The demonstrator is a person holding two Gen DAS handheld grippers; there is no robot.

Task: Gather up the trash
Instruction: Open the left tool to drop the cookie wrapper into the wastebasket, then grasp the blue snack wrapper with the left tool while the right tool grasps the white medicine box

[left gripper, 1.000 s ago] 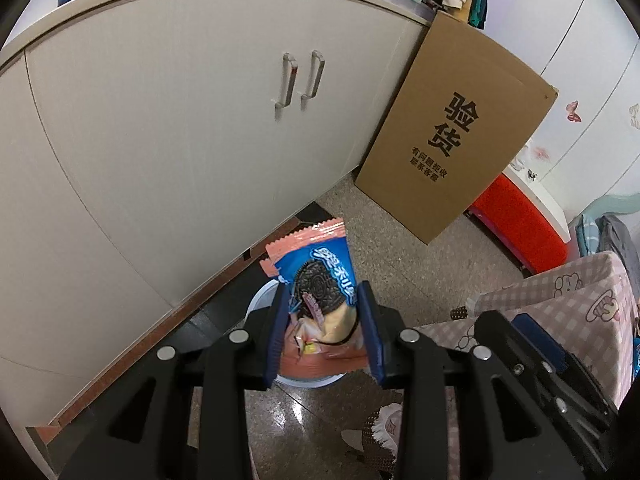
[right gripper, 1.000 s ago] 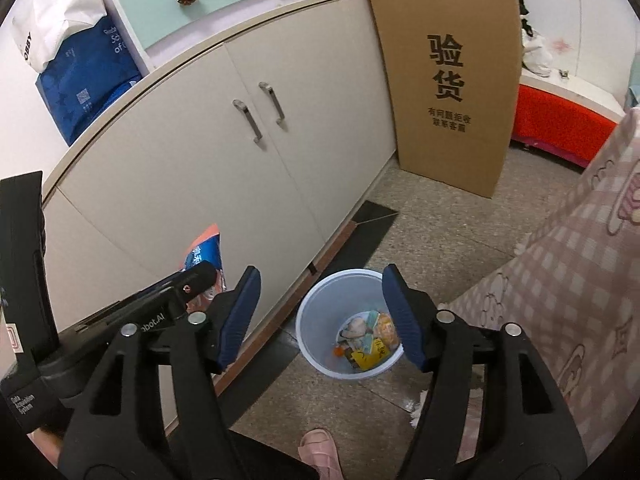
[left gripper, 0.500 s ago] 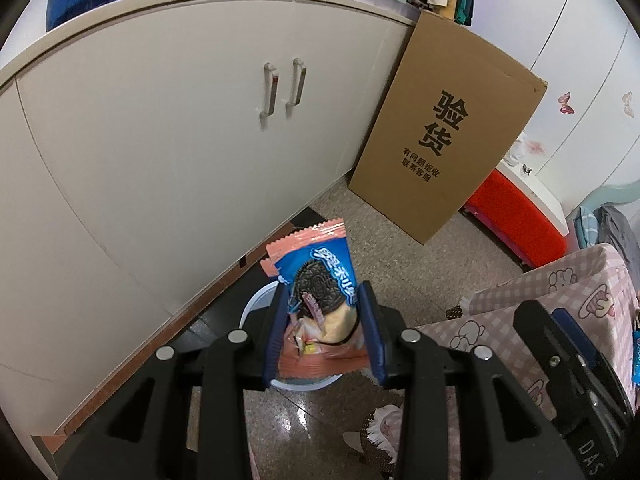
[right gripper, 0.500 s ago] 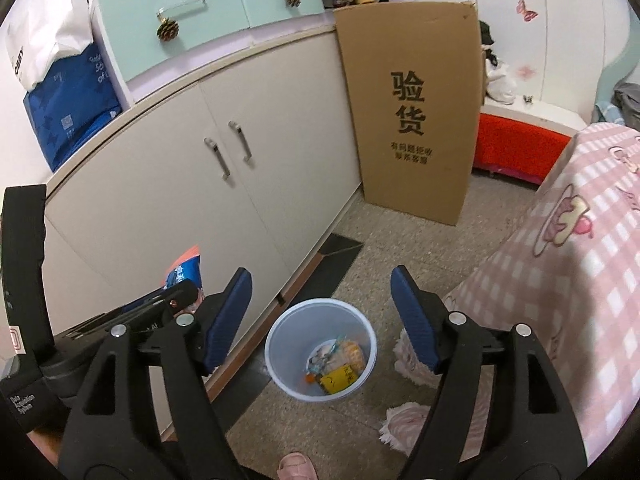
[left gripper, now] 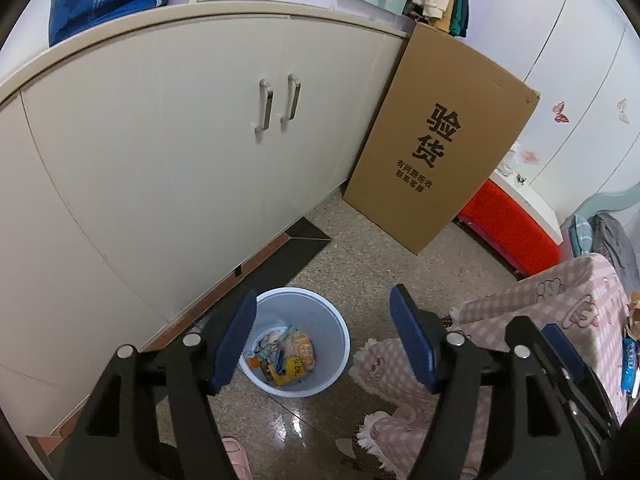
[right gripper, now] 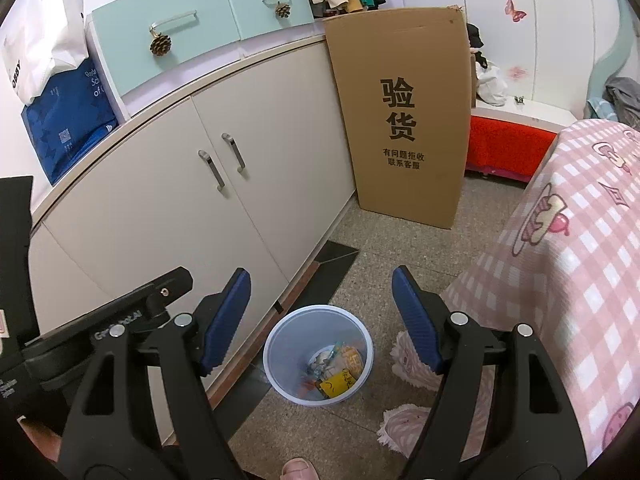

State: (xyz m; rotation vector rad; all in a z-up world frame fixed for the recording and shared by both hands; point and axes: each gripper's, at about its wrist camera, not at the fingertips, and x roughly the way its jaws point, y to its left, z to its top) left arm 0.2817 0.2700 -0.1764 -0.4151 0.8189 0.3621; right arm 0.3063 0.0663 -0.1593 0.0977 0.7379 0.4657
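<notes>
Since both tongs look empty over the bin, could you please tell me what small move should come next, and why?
Probably swing the left tongs away toward the pink cloth to seek more trash: its jaws have just opened, nothing sits between them, and wrappers lie in the bin. The right tongs are empty too.
</notes>
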